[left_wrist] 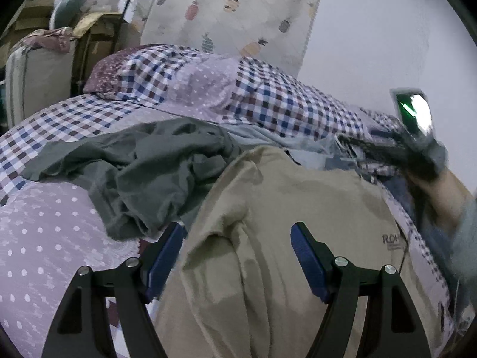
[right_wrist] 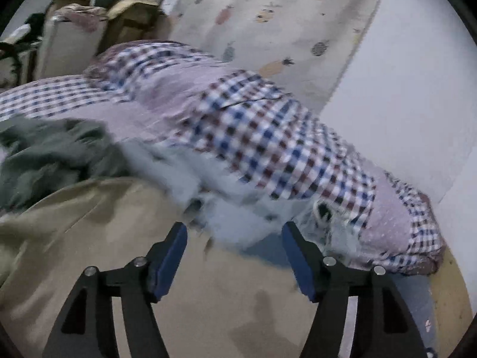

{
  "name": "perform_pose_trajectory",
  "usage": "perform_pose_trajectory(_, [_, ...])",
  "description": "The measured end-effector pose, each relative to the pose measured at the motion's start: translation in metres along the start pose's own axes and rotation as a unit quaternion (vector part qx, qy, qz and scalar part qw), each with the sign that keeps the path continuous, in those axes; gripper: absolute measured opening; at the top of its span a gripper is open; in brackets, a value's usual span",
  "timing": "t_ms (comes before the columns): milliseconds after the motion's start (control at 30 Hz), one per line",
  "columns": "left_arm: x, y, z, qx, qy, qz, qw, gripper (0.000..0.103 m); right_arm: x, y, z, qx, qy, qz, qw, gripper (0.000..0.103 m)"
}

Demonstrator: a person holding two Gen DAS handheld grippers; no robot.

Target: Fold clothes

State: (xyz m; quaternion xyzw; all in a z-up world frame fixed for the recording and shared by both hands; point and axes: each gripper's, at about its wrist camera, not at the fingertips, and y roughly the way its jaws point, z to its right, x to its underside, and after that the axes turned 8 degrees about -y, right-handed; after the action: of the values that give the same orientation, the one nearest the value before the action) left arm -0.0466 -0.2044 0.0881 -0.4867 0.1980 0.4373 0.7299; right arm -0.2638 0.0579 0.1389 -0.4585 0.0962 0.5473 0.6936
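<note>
Right wrist: blurred pale garment (right_wrist: 238,208)

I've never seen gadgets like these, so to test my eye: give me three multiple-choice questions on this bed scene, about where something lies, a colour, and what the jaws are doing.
1. The crumpled grey-green garment lies where from the beige garment, in the left view?
A left
B right
C beneath

2. The pad colour?
A red
B blue
C yellow

3. The left gripper and right gripper are:
A both open
B both shut
C one shut

Answers: A, it is heaped at the beige edge's left; B, blue pads line the black fingers; A, wide gaps, nothing held.
</note>
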Motion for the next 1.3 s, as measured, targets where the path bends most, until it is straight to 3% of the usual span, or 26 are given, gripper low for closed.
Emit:
perform_pose_trajectory(267, [-0.022, -0.025, -0.033, 0.021, -0.070, 0.034, 0.9968, 0.079, 0.105, -0.150, -0.015, -0.072, 0.117, 0.001, 0.991, 0.075])
perform_pose_trajectory(533, [-0.022, -0.061, -0.034, 0.082, -0.067, 0.056, 0.9929, 0.079, 0.197, -0.316, -0.028, -0.063, 0.189, 0.004, 0.980, 0.079])
perform_pose_trajectory(667, [0.001, -0.098, -0.034, 0.092, -0.034, 0.066, 0.9930, 0.079, 0.213, -0.380, -0.021, -0.097, 0.223, 0.031, 0.970, 0.079])
perform_pose_trajectory(867, [0.066, -0.170, -0.058, 0.067, -0.035, 0.061, 0.9953, 0.079, 0.192, -0.473, -0.024, -0.173, 0.174, 0.119, 0.962, 0.079])
perform_pose_trajectory(967, [0.089, -0.205, -0.069, 0.056, -0.036, 0.059, 0.9960, 0.079, 0.180, -0.520, -0.032, -0.225, 0.152, 0.185, 0.944, 0.079])
perform_pose_trajectory(1067, [0.103, -0.232, -0.080, 0.045, -0.042, 0.054, 0.9967, 0.079, 0.178, -0.566, -0.041, -0.287, 0.134, 0.266, 0.911, 0.080])
perform_pose_trajectory(1200, [0.119, -0.254, -0.094, 0.029, -0.053, 0.046, 0.9971, 0.079, 0.186, -0.602, -0.055, -0.335, 0.111, 0.326, 0.877, 0.092])
perform_pose_trajectory(1300, [0.129, -0.253, -0.098, 0.019, -0.049, 0.017, 0.9985, 0.079, 0.194, -0.589, -0.068, -0.330, 0.135, 0.317, 0.879, 0.093])
